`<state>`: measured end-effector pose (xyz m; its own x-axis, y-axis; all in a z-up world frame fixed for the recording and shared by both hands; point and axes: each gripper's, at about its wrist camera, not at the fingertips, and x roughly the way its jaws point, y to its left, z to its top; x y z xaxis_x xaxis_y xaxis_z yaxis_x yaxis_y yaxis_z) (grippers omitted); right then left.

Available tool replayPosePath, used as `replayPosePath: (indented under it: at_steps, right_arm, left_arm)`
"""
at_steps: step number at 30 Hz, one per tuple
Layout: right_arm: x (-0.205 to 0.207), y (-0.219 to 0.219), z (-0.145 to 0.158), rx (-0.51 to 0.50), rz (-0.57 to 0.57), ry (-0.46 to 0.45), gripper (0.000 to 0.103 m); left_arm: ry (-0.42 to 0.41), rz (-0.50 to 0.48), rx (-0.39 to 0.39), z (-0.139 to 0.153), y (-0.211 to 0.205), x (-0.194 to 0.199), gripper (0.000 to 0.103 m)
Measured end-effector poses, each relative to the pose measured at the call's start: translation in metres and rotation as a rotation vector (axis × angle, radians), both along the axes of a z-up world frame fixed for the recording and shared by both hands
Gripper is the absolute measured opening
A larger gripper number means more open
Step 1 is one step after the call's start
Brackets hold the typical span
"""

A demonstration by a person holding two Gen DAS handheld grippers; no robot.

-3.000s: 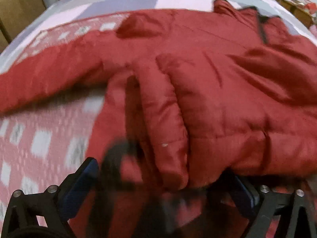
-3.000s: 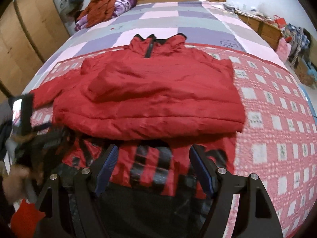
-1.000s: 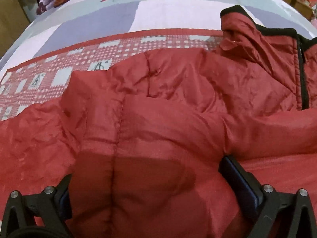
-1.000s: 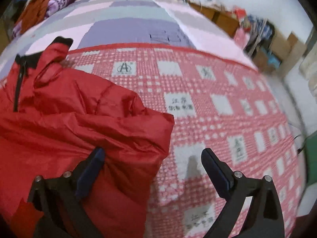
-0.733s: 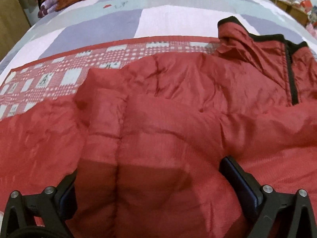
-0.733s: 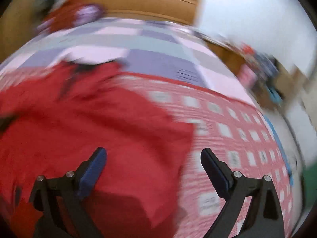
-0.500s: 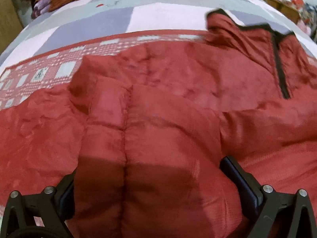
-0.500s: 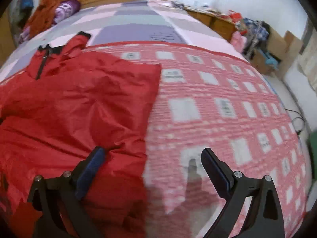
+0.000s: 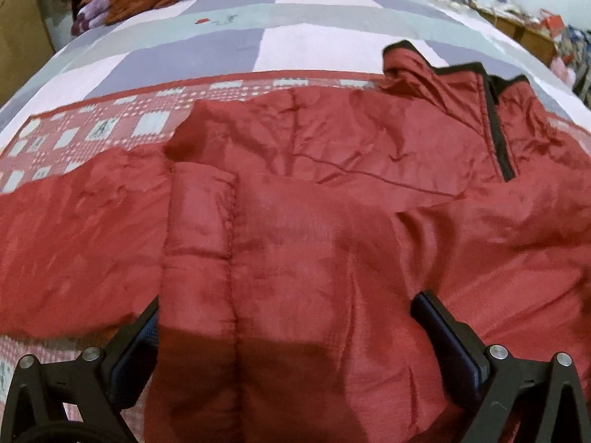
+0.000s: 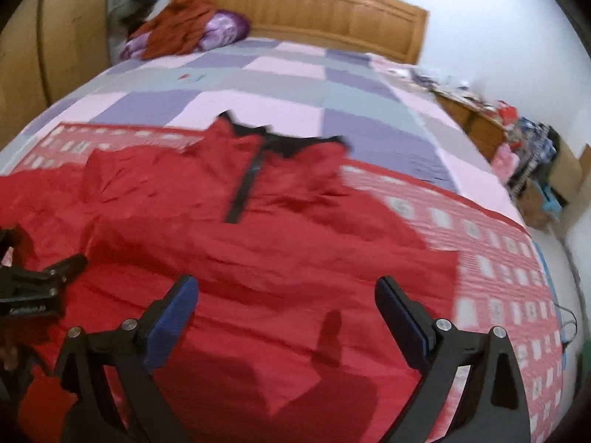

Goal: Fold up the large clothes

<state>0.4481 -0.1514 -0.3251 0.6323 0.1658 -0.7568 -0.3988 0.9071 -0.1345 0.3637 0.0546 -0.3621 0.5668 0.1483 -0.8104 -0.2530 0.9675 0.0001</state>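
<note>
left gripper [image 9: 284, 336] spread wide around red jacket [image 9: 332, 203] sleeve, right gripper [image 10: 284, 313] agape above jacket

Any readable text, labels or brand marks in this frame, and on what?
"A": seemingly in a white square of the red blanket, left wrist view.
White lettering on the left gripper body in the right wrist view: too blurred to read.
Other blanket squares: marks too small or blurred.

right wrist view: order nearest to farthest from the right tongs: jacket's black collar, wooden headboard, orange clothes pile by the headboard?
1. The black collar of the red jacket, straight ahead of the right tongs, mid-bed.
2. The orange clothes pile, far left at the head of the bed.
3. The wooden headboard, behind the pile, against the wall.
</note>
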Motion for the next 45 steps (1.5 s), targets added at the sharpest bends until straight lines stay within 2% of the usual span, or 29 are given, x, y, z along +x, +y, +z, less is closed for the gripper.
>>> replayPosePath:
  at_steps: [1, 3, 4, 7, 10, 11, 15, 17, 20, 22, 23, 24, 25, 30, 37, 45]
  right_arm:
    - [0.003, 0.007, -0.011, -0.013, -0.006, 0.014, 0.098]
    - [0.022, 0.014, -0.056, -0.072, -0.053, 0.190, 0.098]
    - [0.027, 0.007, -0.064, -0.016, -0.085, 0.223, 0.098]
    - [0.022, 0.007, -0.046, -0.020, -0.145, 0.177, 0.098]
    - [0.004, 0.019, -0.025, 0.042, -0.122, 0.074, 0.098]
    - [-0.001, 0.024, -0.022, 0.051, -0.115, 0.067, 0.098]
    - [-0.016, 0.069, -0.023, 0.093, -0.046, 0.073, 0.098]
    - [-0.022, 0.092, -0.025, 0.084, -0.010, 0.086, 0.098]
    - [-0.028, 0.122, -0.036, 0.065, 0.010, 0.099, 0.098]
    - [-0.032, 0.136, -0.046, 0.026, 0.012, 0.071, 0.098]
    - [-0.031, 0.138, -0.060, -0.025, -0.001, 0.080, 0.099]
    - [-0.028, 0.135, -0.070, -0.018, -0.010, 0.104, 0.100]
    - [-0.026, 0.128, -0.074, 0.028, -0.021, 0.106, 0.100]
    - [-0.030, 0.130, -0.079, 0.030, -0.006, 0.070, 0.102]
    - [-0.034, 0.132, -0.080, 0.029, -0.010, 0.049, 0.102]
    - [-0.036, 0.129, -0.079, 0.029, -0.008, 0.045, 0.102]
  left_arm:
    - [-0.003, 0.001, -0.009, -0.001, 0.002, -0.002, 0.103]
    - [-0.005, -0.013, -0.020, -0.001, 0.003, -0.003, 0.103]
    - [-0.006, -0.019, -0.019, 0.000, 0.004, -0.003, 0.103]
    - [-0.036, -0.003, -0.070, 0.010, 0.015, -0.008, 0.103]
    - [-0.087, 0.024, -0.162, 0.018, 0.031, -0.018, 0.103]
    - [-0.095, 0.032, -0.170, 0.020, 0.036, -0.021, 0.103]
    - [-0.099, 0.064, -0.125, 0.024, 0.055, -0.036, 0.103]
    - [-0.103, 0.067, -0.127, 0.024, 0.069, -0.046, 0.103]
    - [-0.105, 0.097, -0.079, 0.029, 0.092, -0.064, 0.103]
    - [-0.113, 0.125, -0.074, 0.033, 0.112, -0.076, 0.103]
    - [-0.115, 0.140, -0.072, 0.034, 0.121, -0.081, 0.103]
    - [-0.113, 0.159, -0.067, 0.034, 0.131, -0.086, 0.103]
    - [-0.109, 0.185, -0.060, 0.034, 0.143, -0.092, 0.103]
    - [-0.093, 0.315, -0.073, 0.027, 0.203, -0.113, 0.103]
    - [-0.086, 0.510, -0.221, 0.002, 0.276, -0.147, 0.103]
    - [-0.077, 0.682, -0.319, -0.032, 0.329, -0.162, 0.103]
